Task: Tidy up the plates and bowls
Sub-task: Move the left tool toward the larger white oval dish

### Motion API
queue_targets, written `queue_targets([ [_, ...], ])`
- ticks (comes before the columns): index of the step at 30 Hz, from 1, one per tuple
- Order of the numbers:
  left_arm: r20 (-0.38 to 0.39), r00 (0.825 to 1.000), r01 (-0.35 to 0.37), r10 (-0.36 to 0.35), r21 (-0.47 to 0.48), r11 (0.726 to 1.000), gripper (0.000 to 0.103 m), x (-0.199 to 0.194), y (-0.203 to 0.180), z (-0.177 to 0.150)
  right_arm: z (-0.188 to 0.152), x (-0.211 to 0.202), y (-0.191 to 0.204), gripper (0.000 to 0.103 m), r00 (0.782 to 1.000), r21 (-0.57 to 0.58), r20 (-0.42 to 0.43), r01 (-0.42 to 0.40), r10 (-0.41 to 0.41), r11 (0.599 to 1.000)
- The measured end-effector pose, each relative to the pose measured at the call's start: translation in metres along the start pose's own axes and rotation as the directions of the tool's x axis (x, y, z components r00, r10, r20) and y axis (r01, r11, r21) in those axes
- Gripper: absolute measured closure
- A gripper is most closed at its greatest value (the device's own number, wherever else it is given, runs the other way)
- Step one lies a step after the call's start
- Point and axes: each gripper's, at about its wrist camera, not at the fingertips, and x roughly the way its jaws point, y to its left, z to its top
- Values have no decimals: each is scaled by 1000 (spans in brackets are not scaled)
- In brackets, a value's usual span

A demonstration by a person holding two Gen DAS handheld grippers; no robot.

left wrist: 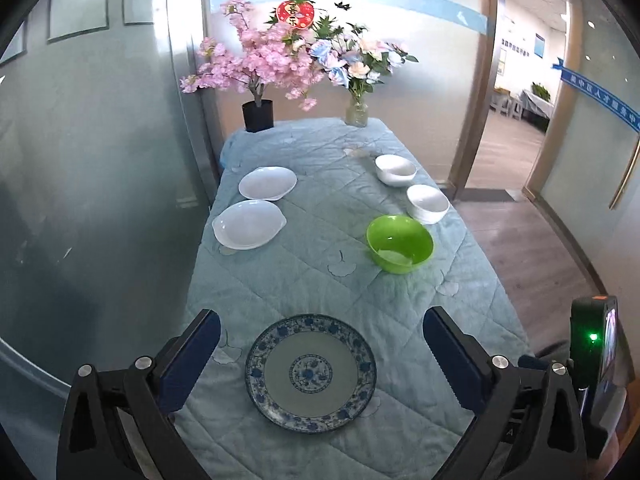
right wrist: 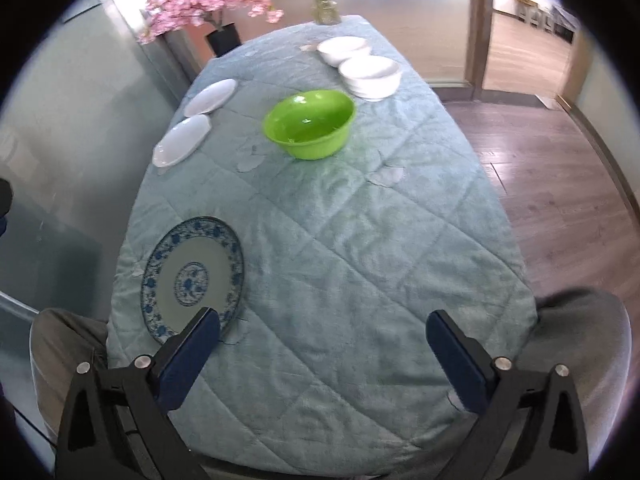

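Note:
A blue-patterned plate [left wrist: 311, 372] lies at the near end of the table; it also shows in the right wrist view [right wrist: 192, 278]. My left gripper [left wrist: 320, 330] is open and empty above it, a finger on each side. Two white plates [left wrist: 249, 224] [left wrist: 267, 183] lie along the left edge. A green bowl [left wrist: 400, 243] [right wrist: 309, 123] stands right of centre. Two white bowls [left wrist: 427, 203] [left wrist: 395, 169] stand behind it along the right edge. My right gripper [right wrist: 322, 334] is open and empty over bare cloth at the near end.
A light blue quilted cloth [right wrist: 360, 248] covers the table. A black pot of pink blossoms [left wrist: 258, 115] and a glass vase of flowers [left wrist: 357, 111] stand at the far end. A glass wall is on the left, wooden floor [right wrist: 560, 184] and a doorway on the right.

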Motion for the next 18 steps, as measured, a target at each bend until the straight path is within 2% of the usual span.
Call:
queue_targets([
  [8,12,1000,27,-27,-28,999,1,-1,29,25,19,-9,17,1,999,-17,33,-29,30,999],
  [11,23,999,31,-30,-45,999,1,-3,50,40,32,-8,14,1,995,-8,19,-97,97,995],
  [18,20,999,28,-26,-80,996,1,8,106,80,94,-38,7,1,983,-31,126,-131,134,991],
])
